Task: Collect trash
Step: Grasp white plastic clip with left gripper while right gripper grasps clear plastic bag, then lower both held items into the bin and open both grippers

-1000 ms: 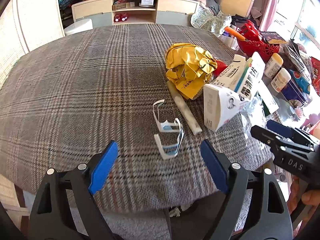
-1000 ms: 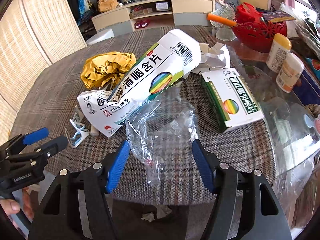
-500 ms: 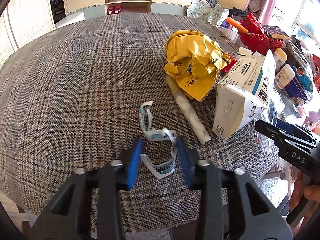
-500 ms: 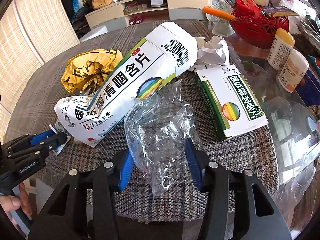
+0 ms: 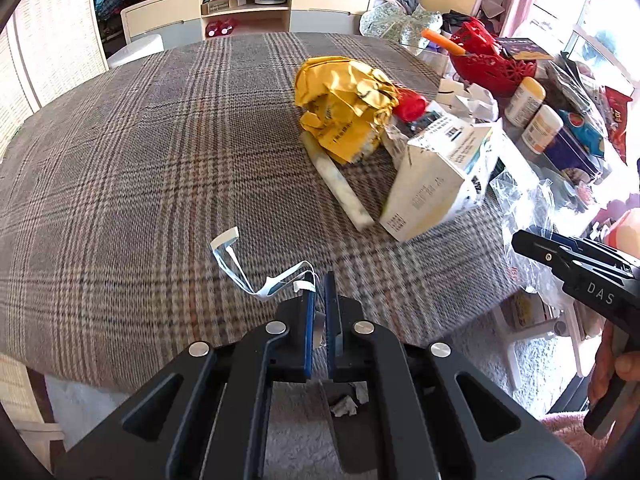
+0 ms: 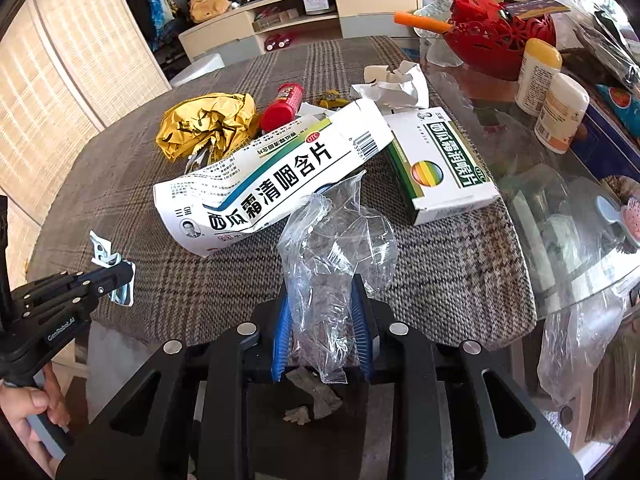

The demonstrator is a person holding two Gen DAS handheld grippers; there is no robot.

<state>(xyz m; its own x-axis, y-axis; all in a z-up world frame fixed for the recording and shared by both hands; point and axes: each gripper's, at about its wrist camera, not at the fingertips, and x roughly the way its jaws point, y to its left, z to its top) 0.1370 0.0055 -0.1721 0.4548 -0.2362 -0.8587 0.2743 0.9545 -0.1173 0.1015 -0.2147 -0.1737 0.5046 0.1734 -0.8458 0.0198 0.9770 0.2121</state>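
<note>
your left gripper (image 5: 319, 284) clamped the torn blue-white paper strip (image 5: 256, 276) at six o'clock, while your right gripper (image 6: 320, 304) had just been closing, pinching the clear plastic bag (image 6: 336, 248).

The plaid cloth (image 5: 140, 168) lies bare and open on its left half. On the right, yellow wrapper (image 5: 344, 104), white box (image 6: 276, 176), green box (image 6: 444, 168) and bottles (image 6: 560, 112) crowd together, blocking passage.

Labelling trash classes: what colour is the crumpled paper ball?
Yellow, with dark print; the crumpled paper ball shows best in the left wrist view.
</note>
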